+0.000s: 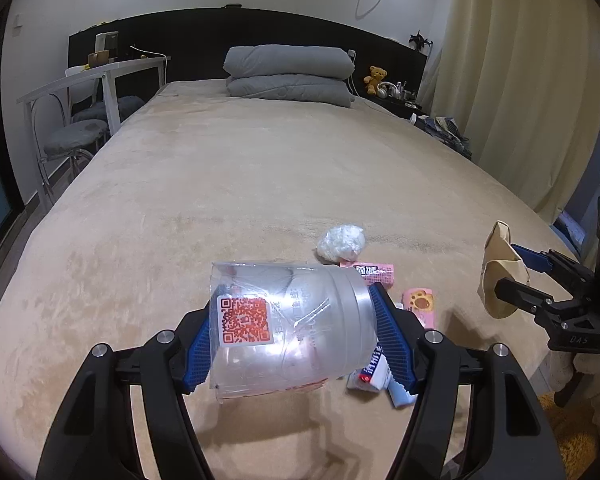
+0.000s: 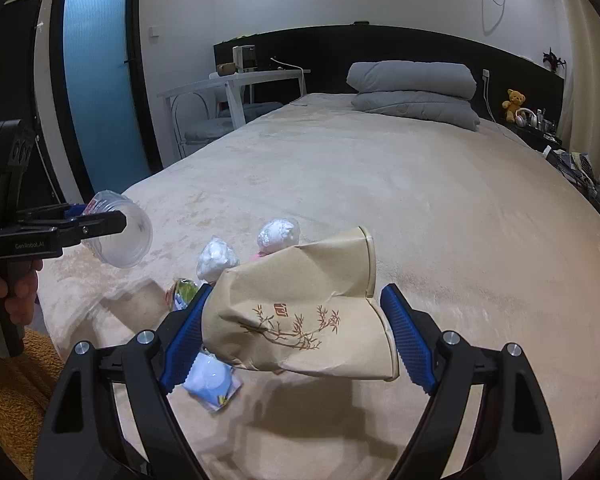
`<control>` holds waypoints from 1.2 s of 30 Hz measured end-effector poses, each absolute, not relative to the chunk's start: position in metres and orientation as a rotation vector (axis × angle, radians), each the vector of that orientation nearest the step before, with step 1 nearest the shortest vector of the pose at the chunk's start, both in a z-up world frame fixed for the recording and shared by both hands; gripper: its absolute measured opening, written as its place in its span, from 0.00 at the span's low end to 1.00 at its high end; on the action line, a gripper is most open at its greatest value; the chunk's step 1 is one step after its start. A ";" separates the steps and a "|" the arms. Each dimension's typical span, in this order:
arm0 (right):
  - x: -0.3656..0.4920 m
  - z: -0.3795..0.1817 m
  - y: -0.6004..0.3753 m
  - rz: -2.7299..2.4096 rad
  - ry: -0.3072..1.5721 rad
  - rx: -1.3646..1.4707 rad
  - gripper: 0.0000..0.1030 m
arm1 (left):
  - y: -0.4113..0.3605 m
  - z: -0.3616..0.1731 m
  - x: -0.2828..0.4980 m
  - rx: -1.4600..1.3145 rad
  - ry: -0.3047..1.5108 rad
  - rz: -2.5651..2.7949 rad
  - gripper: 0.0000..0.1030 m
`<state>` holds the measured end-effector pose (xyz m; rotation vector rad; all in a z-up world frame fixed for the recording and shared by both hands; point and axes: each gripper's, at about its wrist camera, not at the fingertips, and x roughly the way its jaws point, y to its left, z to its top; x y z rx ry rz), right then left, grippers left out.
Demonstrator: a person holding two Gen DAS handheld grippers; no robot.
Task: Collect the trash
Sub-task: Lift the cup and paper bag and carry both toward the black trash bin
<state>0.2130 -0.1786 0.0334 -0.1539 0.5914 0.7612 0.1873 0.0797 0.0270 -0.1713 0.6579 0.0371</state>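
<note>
Left gripper point(image 1: 296, 340) pinches a clear plastic cup point(image 1: 288, 324) across its wall, both blue pads pressed on it; the cup lies sideways between the fingers, long axis crosswise to them, open mouth to the left in the left wrist view, QR sticker up. It hangs clear of the bed point(image 1: 260, 184). Right gripper point(image 2: 296, 336) carries a crushed paper cup point(image 2: 300, 312), also crosswise, rim toward the right pad; the left pad presses its crumpled base, and the rim appears to rest on the right pad, though the contact there is hard to read. That cup too is off the cover, shadow below it. Both tools full, so no free jaw for more. Outward from the left gripper: 2 pink wrappers point(image 1: 380, 274) just beyond and right of the plastic cup, a blue-and-white wrapper point(image 1: 374, 376) under its right pad, a white plastic wad point(image 1: 340, 242) farther on. From the right wrist: 2 white wads point(image 2: 278, 234), a green packet point(image 2: 182, 292) and a blue-white packet point(image 2: 212, 384) lie below and to the left of the paper cup, between the 2 grippers. Remaining litter sits about midway, slightly nearer the left gripper by my reading. No bin shows in either view; judgement: next move is carrying both cups off the bed to one, then returning for the small pieces.
</note>
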 end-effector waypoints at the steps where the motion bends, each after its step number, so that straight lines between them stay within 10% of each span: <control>1: 0.207 0.035 -0.183 0.759 0.589 -0.137 0.80 | 0.078 0.027 0.181 -0.172 0.651 0.035 0.66; 36: 0.034 -0.025 -0.231 0.749 0.728 0.094 0.81 | 0.012 -0.021 -0.009 -0.276 0.575 -0.055 0.66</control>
